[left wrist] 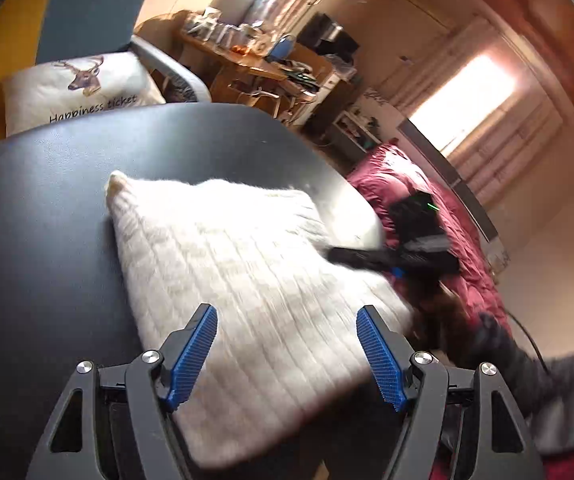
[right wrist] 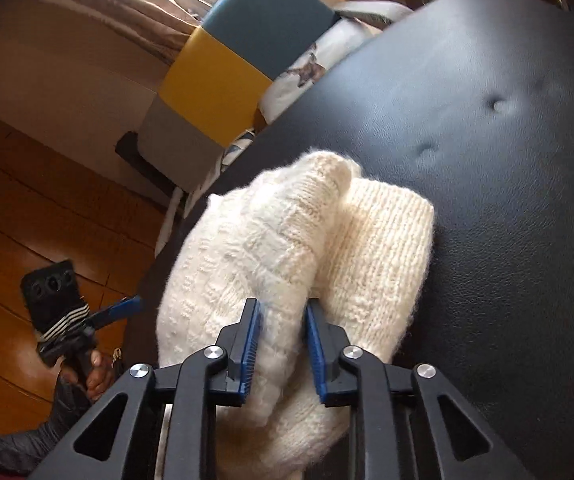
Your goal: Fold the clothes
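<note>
Left wrist cam is sitting low over the black padded bench (left wrist: pixel 47 208), looking across the white knit sweater (left wrist: pixel 239 280) toward the desk and bed. Right wrist cam is pointing the opposite way, really close on the same sweater (right wrist: pixel 271 248), catching the left gripper (right wrist: pixel 127 305) off the bench edge.

- The right gripper (right wrist: pixel 282 322) has its blue-padded fingers (right wrist: pixel 251 344) closed partway on a fold of a cream knitted sweater (right wrist: pixel 287 248).
- The sweater lies bunched in two thick folds at the left edge of a black leather seat (right wrist: pixel 487 140).
- The seat's surface shows two dimples to the right of the knit.
- Off the left edge, over the wooden floor (right wrist: pixel 27 200), a hand (right wrist: pixel 97 376) holds the left gripper (right wrist: pixel 127 305); one blue finger shows.
- A yellow, blue and grey chair (right wrist: pixel 227 68) stands beyond.
</note>
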The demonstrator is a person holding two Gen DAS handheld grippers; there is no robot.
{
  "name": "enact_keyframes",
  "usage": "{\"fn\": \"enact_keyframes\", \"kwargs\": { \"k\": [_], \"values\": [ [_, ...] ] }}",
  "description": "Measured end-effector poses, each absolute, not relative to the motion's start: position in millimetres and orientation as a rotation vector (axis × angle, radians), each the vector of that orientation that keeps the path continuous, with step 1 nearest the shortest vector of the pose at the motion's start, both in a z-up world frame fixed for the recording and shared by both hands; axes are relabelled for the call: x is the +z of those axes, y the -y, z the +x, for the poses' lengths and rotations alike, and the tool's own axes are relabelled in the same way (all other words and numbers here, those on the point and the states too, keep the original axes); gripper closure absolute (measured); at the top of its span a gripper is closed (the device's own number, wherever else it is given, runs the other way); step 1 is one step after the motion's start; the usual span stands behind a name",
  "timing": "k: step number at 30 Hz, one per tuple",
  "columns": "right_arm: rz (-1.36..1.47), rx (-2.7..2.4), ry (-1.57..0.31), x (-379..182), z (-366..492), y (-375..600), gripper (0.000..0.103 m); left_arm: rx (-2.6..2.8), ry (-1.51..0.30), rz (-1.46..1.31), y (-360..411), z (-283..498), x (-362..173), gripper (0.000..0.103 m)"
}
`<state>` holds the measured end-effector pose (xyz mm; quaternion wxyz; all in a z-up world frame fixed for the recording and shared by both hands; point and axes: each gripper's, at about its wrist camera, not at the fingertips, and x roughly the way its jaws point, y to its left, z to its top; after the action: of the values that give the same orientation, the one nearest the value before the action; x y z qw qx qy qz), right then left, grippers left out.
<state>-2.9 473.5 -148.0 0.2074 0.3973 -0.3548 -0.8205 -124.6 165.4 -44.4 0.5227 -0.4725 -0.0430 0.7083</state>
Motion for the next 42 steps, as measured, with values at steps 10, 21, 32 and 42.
{"fn": "enact_keyframes", "kwargs": {
  "k": [10, 21, 32, 42],
  "values": [
    [1.052, -1.971, 0.754, -126, 50, -436, 0.06, 1.668, -0.029, -1.157, -209, -152, -58, 0.03],
    [1.3, -1.648, 0.45, -150, 15, -367, 0.054, 1.675, -0.201, -1.187, -267, -150, -82, 0.03],
    [1.317, -1.623, 0.604, -189, 62, -366, 0.058, 1.814, -0.39, -1.024, -288, -114, -108, 0.02],
    [1.067, -1.951, 1.09, -158, 95, -446, 0.054, 1.87, -0.276, -1.022, -260, -96, -102, 0.02]
  ]
}}
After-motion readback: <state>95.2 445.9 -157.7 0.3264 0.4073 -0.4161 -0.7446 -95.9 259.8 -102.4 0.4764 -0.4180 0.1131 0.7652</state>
